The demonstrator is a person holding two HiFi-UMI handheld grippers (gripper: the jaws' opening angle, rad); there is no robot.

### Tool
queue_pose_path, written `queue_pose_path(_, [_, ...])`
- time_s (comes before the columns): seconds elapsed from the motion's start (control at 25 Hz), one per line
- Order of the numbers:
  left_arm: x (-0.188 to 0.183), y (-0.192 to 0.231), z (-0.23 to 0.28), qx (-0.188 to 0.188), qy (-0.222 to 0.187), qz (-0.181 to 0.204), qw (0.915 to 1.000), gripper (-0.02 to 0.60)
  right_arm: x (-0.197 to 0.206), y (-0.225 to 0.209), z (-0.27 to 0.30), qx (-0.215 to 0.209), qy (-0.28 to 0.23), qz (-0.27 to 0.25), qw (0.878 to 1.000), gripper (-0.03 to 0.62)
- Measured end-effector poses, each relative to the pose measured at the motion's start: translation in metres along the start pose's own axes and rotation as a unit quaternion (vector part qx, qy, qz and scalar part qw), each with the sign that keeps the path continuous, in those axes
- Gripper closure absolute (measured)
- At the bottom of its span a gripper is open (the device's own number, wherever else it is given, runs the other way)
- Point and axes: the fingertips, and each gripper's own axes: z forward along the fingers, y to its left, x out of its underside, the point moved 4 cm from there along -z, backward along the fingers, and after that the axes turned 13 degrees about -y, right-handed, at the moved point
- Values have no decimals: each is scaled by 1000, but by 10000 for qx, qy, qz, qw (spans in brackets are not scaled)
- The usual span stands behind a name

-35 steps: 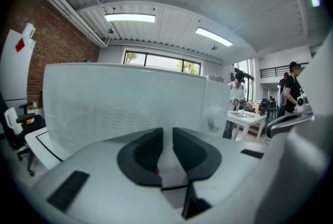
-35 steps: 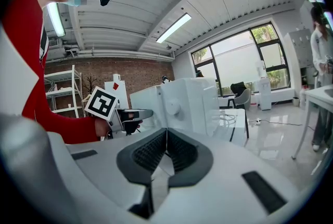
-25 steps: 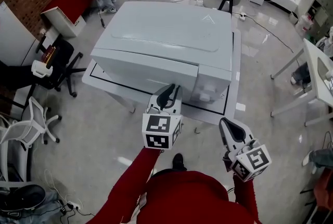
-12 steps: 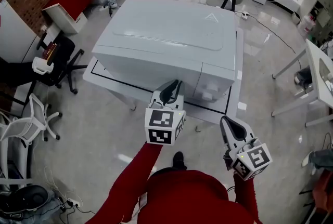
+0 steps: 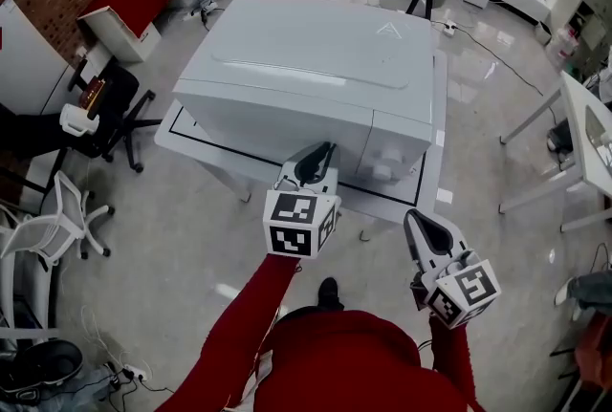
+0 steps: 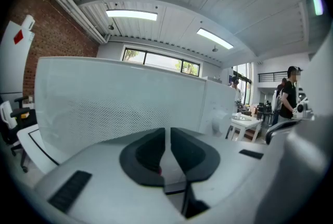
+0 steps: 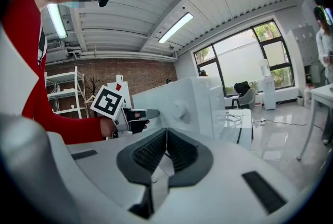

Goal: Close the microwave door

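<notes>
**Left gripper at the closed microwave door**

The left gripper point(image 5: 318, 155) has just been closing its jaws, which now stand a bare slit apart with nothing between them. Its tip sits just before the microwave door point(image 5: 273, 125); contact is unclear. The right gripper point(image 5: 415, 224), jaws together and empty, hangs apart to the right. The door lies flush in the white microwave point(image 5: 306, 56), which stands on a table point(image 5: 196, 147).
</notes>
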Motion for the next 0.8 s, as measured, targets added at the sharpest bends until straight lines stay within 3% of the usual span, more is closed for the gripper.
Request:
queue_pose_path(0.12, [-16,-3,-10,394,-372,-205,9983,559,-5,3,0,-41,-61,-58,10000,580])
queue_pose_path(0.32, [-42,-9,-37,932,-977,-175,9907,571,-12,6,-1,-91,-199,-107,9997,579])
queue_pose_path(0.48, [-43,-13,-67,1035,-1000,11,9896,571,-11,13,-4,-173,-214,-107,9996,579])
queue_pose_path(0.8, [-23,-26,-123,1076,-756,-117,9912,571,-14,26,-14,-309,-352,-184,9987,579])
